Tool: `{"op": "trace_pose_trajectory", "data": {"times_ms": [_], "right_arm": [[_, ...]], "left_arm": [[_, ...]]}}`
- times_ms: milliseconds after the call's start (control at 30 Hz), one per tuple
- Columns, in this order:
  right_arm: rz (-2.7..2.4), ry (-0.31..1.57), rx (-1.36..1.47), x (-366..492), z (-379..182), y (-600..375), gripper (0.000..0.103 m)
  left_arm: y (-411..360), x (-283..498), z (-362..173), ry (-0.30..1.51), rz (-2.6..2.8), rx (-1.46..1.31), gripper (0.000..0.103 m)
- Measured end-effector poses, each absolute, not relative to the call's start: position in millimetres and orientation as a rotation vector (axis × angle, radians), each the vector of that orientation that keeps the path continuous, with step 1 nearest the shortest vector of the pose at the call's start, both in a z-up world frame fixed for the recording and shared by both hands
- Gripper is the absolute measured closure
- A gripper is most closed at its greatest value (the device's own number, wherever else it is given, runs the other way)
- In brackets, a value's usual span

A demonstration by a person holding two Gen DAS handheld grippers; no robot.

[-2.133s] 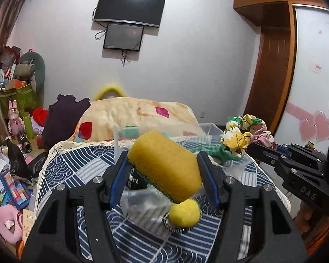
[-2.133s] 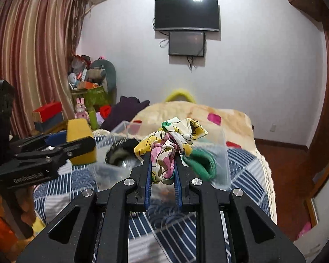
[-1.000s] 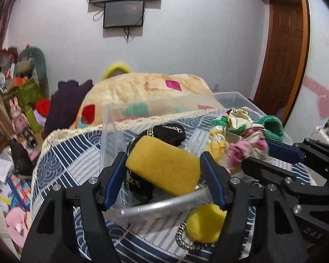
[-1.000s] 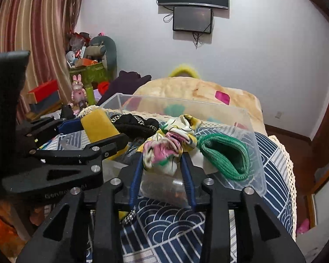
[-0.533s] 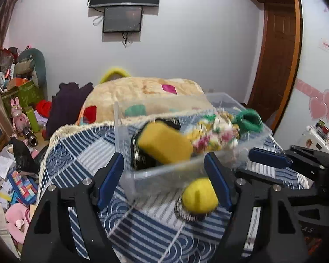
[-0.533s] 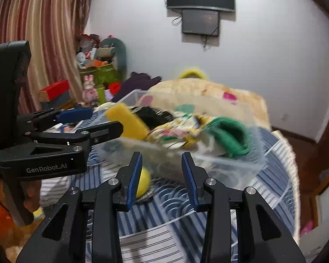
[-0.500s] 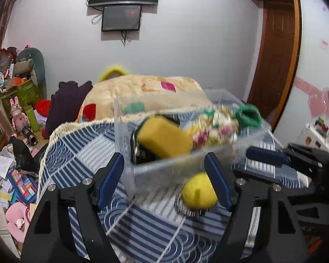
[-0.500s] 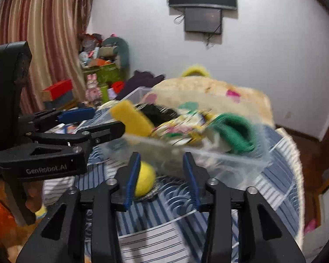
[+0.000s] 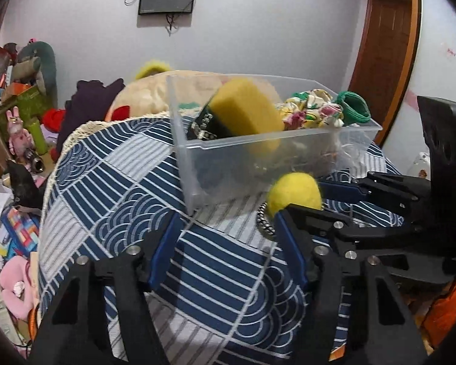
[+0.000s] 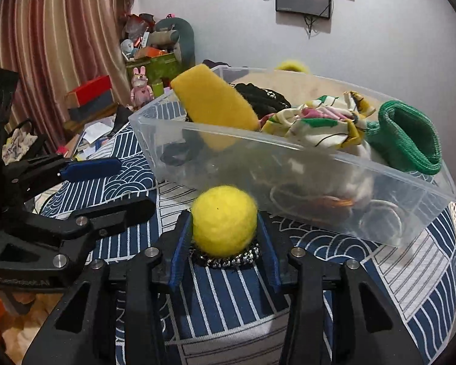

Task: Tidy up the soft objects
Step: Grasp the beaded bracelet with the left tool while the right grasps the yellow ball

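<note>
The right tool (image 10: pixel 225 240), jaws apart, is bracketing the yellow pom-pom (image 10: pixel 224 220) lying on the quilted surface (image 10: pixel 380 273) just beside the clear bin (image 10: pixel 288 152); the left tool (image 9: pixel 225 252) is hanging spread wide and empty. A shallow pinch could be squirting the ball away. Only the right view shows both pads (image 10: pixel 182 243) flanking it.

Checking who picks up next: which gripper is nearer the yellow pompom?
Right. The right gripper has its fingers on either side of the yellow pompom; the left gripper sits open to the pompom's left, farther off.
</note>
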State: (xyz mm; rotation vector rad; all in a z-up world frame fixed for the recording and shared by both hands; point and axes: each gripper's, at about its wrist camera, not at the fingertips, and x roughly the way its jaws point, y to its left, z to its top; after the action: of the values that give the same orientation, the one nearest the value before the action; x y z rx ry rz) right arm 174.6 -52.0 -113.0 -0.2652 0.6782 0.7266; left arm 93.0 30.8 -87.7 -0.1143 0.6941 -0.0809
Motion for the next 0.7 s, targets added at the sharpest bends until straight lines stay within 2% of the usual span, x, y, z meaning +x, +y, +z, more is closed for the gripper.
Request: {"op": "trace_pose_trajectory", "data": {"times_ms": [300, 500, 567, 633, 700], "right_arm": [[0.718, 0.609, -0.215, 158, -95, -80, 0.066], [0.696, 0.593, -0.2, 152, -92, -94, 0.066], [0.69, 0.597, -0.192, 152, -93, -99, 0.066], [0.681, 0.6, -0.185, 152, -94, -104, 0.066], [0.677, 0.603, -0.173, 152, -93, -108, 0.066]], "left_arm": [[12, 105, -97, 0.732, -0.128, -0.108, 0.052], [-2, 121, -106, 0.768, -0.142, -0.097, 0.063], [-8, 124, -110, 0.778, -0.143, -0.08, 0.079], [-10, 124, -111, 0.775, -0.142, -0.075, 0.09], [-10, 120, -110, 0.77, -0.147, -0.074, 0.094]]}}
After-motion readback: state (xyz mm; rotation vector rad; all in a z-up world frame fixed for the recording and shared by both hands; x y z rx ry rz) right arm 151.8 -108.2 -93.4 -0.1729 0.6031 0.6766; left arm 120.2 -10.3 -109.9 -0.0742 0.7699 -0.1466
